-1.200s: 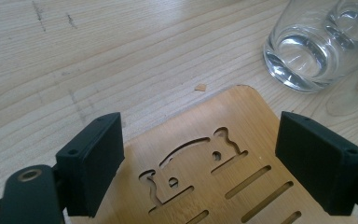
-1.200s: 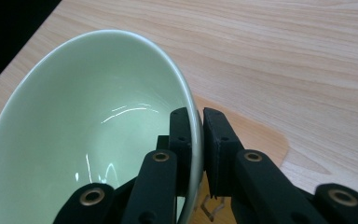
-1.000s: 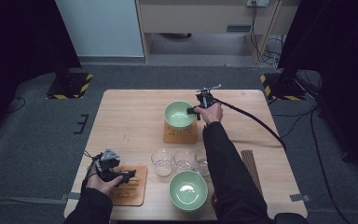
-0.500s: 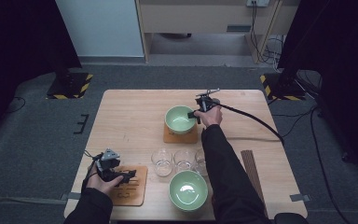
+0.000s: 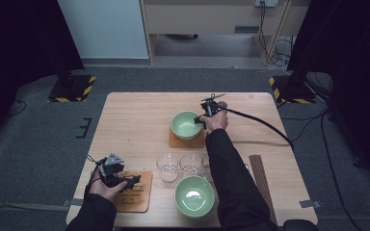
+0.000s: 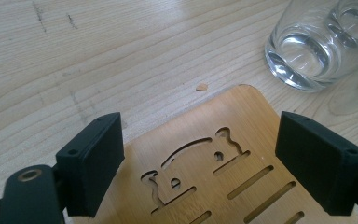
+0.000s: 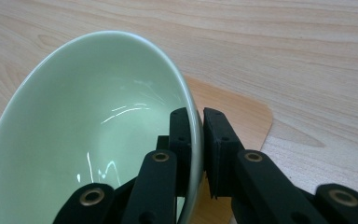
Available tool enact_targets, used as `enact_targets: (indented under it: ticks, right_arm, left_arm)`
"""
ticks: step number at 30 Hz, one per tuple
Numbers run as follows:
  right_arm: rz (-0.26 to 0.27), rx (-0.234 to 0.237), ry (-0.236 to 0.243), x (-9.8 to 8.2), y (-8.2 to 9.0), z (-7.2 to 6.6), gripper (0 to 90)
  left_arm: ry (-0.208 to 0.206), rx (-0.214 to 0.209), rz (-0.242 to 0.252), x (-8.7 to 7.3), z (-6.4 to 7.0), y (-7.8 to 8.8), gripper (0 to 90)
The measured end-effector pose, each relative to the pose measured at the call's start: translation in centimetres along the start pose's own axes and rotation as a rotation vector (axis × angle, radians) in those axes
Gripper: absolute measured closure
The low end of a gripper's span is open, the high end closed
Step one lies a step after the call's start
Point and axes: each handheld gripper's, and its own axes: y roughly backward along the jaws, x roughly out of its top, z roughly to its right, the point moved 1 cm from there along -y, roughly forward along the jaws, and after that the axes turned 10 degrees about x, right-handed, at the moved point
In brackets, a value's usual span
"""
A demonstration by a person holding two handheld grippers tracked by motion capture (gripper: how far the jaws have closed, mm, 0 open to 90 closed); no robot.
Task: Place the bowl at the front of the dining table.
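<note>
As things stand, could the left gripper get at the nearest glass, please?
Probably yes. The left gripper is open over the slotted coaster, and the glass stands just beyond it on bare table with nothing between.

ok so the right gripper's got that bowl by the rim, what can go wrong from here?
1. The right gripper pinches only a thin edge of the green bowl; the smooth glazed wall could slip or pivot between the jaws.
2. The bowl looks tilted over its wooden coaster, so a careless release could land it off-centre.
3. Three glasses stand close beside the person's right sleeve; pulling the arm back could knock one over.
</note>
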Motion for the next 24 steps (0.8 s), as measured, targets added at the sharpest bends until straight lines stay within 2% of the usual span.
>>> enact_targets:
  ticks: [7,10,24]
  right_arm:
    - [0.015,-0.020,-0.002,-0.05,-0.38,0.12,82.4]
    - [0.014,-0.039,0.000,-0.05,-0.44,0.23,82.3]
    - [-0.010,-0.054,-0.014,-0.18,-0.64,0.40,83.0]
  left_arm:
    - [-0.002,0.000,-0.001,0.00,-0.01,0.00,14.9]
    - [-0.001,0.000,-0.001,-0.02,-0.05,-0.01,14.9]
    - [-0.003,0.001,-0.006,-0.05,-0.02,-0.04,14.9]
